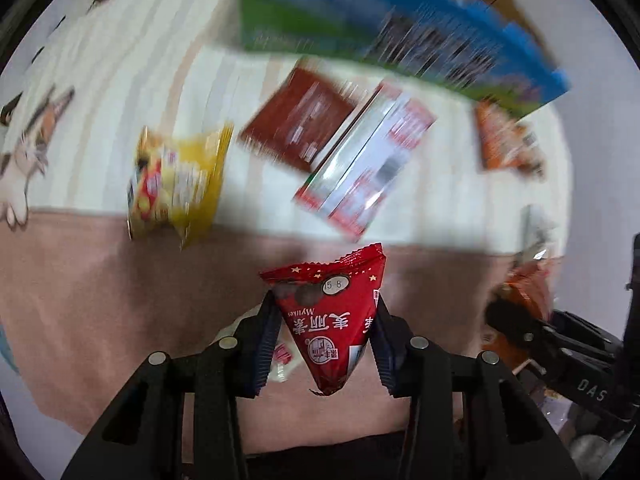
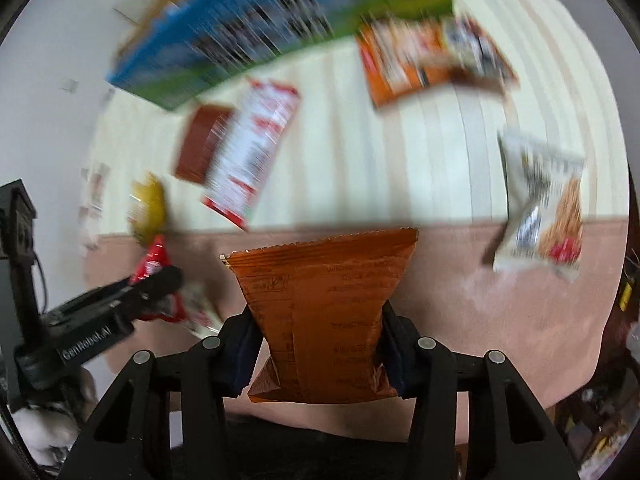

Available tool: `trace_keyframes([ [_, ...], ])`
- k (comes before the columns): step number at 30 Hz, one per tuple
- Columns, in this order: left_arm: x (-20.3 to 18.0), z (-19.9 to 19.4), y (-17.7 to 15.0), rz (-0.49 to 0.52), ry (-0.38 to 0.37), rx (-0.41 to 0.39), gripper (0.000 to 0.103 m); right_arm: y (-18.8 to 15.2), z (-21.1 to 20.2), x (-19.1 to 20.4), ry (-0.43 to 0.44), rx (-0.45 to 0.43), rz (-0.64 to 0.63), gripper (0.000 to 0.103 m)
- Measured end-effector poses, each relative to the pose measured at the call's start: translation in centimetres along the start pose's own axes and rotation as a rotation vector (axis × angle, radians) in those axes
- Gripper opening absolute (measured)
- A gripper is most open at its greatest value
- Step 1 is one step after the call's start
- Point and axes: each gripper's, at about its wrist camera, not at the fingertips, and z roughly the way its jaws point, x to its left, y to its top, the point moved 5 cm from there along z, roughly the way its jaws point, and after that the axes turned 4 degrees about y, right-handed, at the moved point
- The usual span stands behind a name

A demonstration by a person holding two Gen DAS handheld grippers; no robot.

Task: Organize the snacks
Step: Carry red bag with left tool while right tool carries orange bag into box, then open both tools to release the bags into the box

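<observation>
Red triangular snack packet [image 1: 334, 320] sits clamped in the left gripper [image 1: 325, 344] above the pink blanket [image 1: 120, 300]; the right gripper [image 2: 318, 344] pinches an orange packet [image 2: 320, 312]. Far beyond lies a blue-green box [image 1: 360, 28].

Both fisheye views were evenly and softly lit, with no hard glare. Heavy motion blur smeared everything ahead of each tool, the blue and green box [image 1: 384, 36] worst of all. Only the red packet [image 1: 332, 316] and the orange packet [image 2: 324, 312], held close, stayed sharp. Straight edges bowed toward the dark circular rims. Faint shadows lay under the blurred packets.
</observation>
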Motion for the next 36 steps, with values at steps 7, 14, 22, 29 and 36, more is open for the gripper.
trace_keyframes([
  [7, -2.4, -8.4, 7.2, 0.023, -0.114, -0.143, 0.039, 5.1, -6.2, 7.3, 0.102, -0.14, -0.056, 0.054],
  [14, -3.9, -11.4, 17.4, 0.032, -0.092, -0.173, 0.039, 14.1, -9.6, 11.6, 0.097, -0.251, -0.094, 0.054],
  [22, -2.8, -4.7, 26.2, 0.01, -0.022, 0.037, 0.04, 23.4, -5.3, 13.5, 0.041, -0.232, -0.088, 0.054],
  [29, -1.3, -0.1, 27.8, -0.013, 0.015, 0.142, 0.04, 25.8, 0.3, 13.4, 0.018, -0.142, -0.087, 0.054],
  [36, -0.5, 1.8, 27.4, -0.007, 0.039, 0.195, 0.041, 26.0, 4.8, 13.1, 0.067, -0.049, -0.084, 0.055],
])
